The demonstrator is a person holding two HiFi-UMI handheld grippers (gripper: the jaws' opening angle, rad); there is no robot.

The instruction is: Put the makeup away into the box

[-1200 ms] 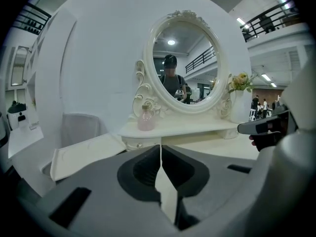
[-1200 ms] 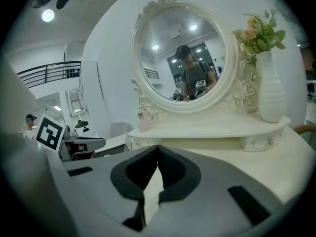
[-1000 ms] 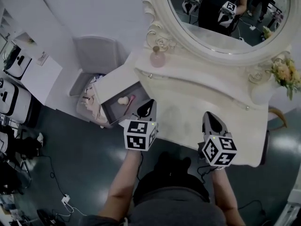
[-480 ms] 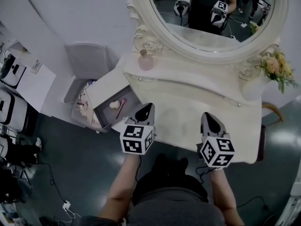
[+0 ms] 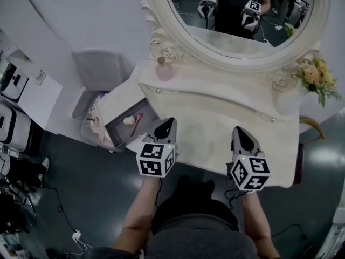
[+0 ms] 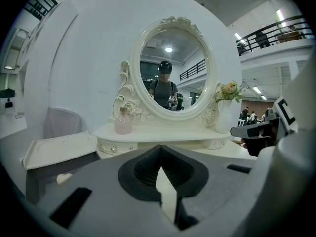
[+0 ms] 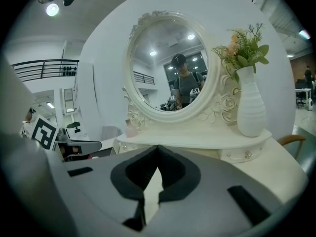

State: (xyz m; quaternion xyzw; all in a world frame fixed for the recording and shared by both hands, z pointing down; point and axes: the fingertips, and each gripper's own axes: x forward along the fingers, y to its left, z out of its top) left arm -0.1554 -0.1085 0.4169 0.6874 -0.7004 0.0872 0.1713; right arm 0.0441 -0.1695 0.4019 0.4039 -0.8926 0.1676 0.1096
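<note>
A grey open box (image 5: 119, 133) stands at the left end of the cream vanity table (image 5: 215, 117). In it lie a pale makeup sponge (image 5: 128, 121) and a pink brush (image 5: 138, 121). The left gripper view shows the sponge (image 6: 63, 178) low on the left. A pink bottle (image 5: 164, 71) stands on the vanity shelf under the mirror. My left gripper (image 5: 166, 125) hangs just right of the box, shut and empty; its tips meet (image 6: 160, 148). My right gripper (image 5: 239, 131) is over the table's front edge, jaws together (image 7: 158, 147), holding nothing.
An oval mirror (image 5: 242, 15) rises behind the shelf, and a white vase with flowers (image 5: 315, 80) stands at its right end. A grey bin (image 5: 99, 69) and a basket of clutter (image 5: 96, 120) sit left of the box. A chair (image 5: 314, 127) is on the right.
The vanity and the box have slid left and up in the head view. Both grippers stay shut and empty, each shifted only slightly over the table's front.
</note>
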